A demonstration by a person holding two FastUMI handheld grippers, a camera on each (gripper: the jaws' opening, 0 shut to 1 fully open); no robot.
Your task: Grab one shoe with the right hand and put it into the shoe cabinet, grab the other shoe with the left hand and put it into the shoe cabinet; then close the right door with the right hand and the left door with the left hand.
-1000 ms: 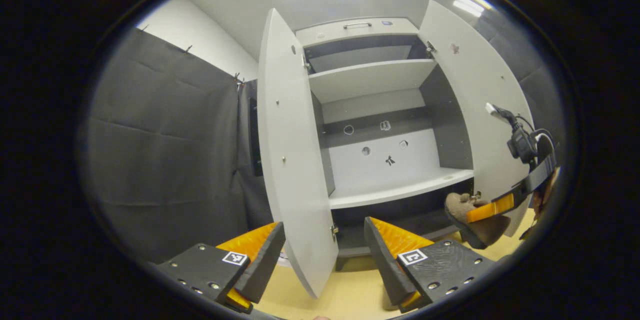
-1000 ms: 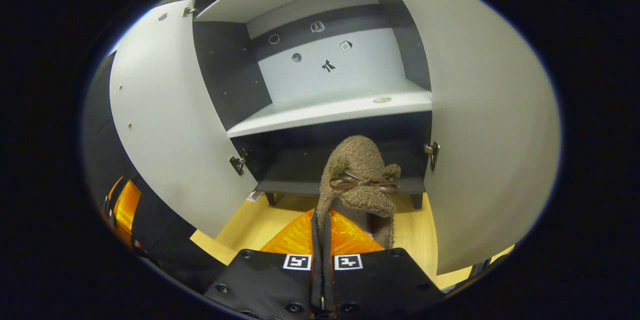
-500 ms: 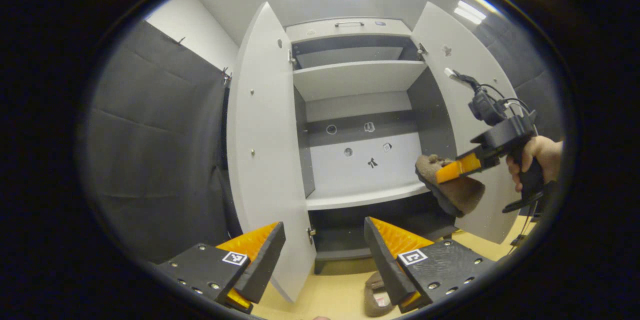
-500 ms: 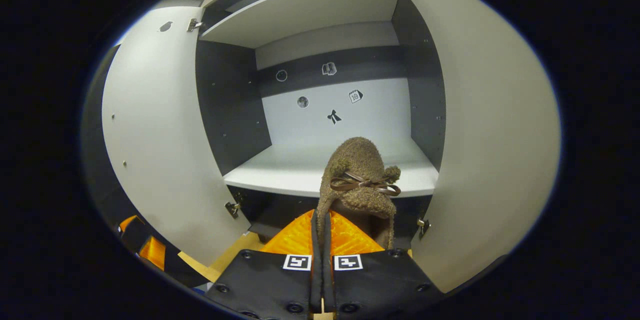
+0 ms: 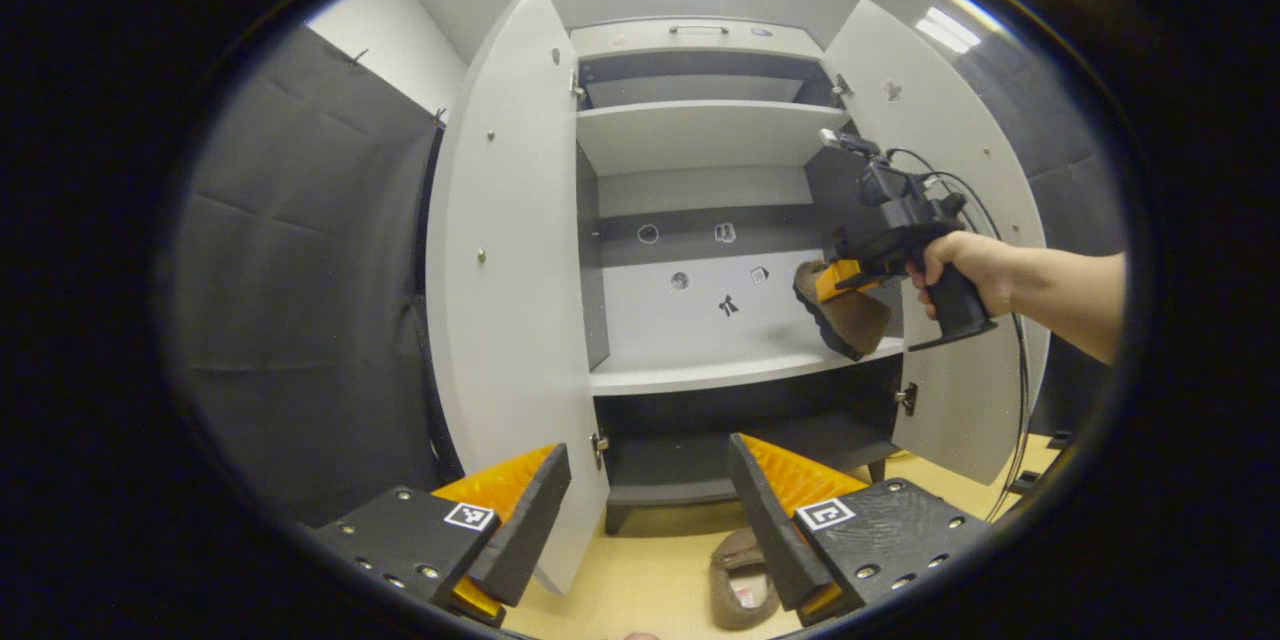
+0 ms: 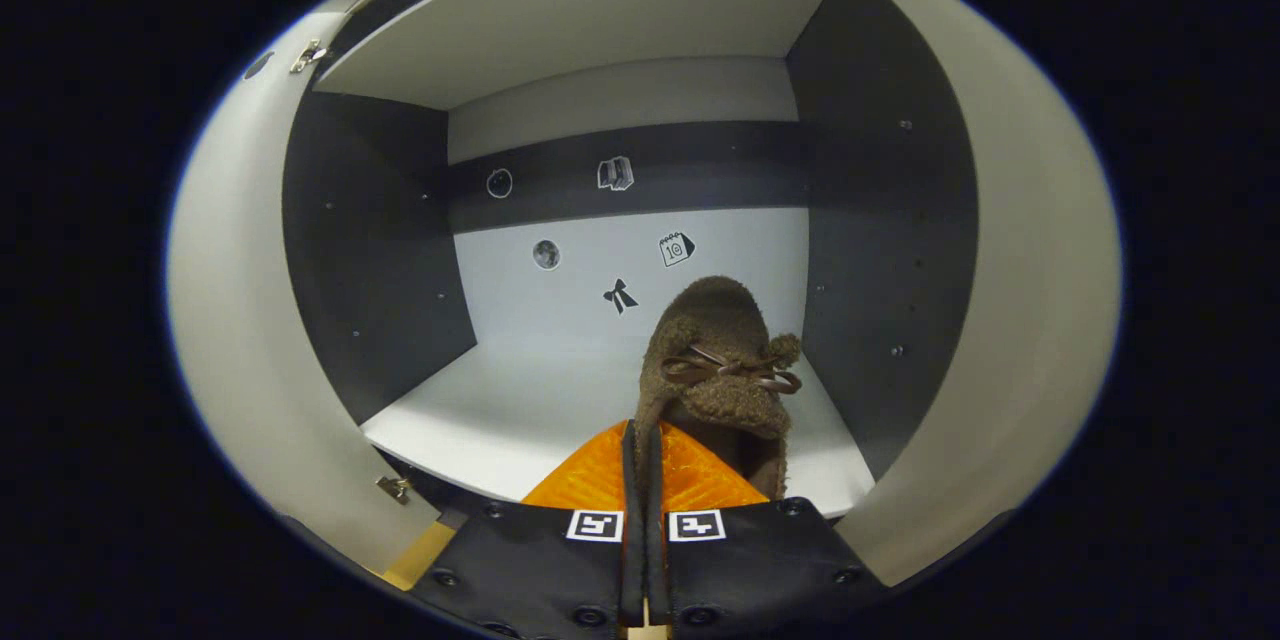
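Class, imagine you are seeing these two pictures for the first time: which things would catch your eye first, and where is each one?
First, the fuzzy brown shoe with a bow, pinched in the right claw and held above the cabinet's middle shelf. Next, the open shoe cabinet with its left door and right door swung wide. Last, the other shoe lying on the floor in front of it, just behind the open left claw.

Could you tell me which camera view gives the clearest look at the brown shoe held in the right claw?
The right gripper view: the brown shoe sits close and centred, fuzzy upper and bow plain, pinched in the right claw. The left gripper view shows the same shoe farther off and small, mostly its sole, above the cabinet shelf.
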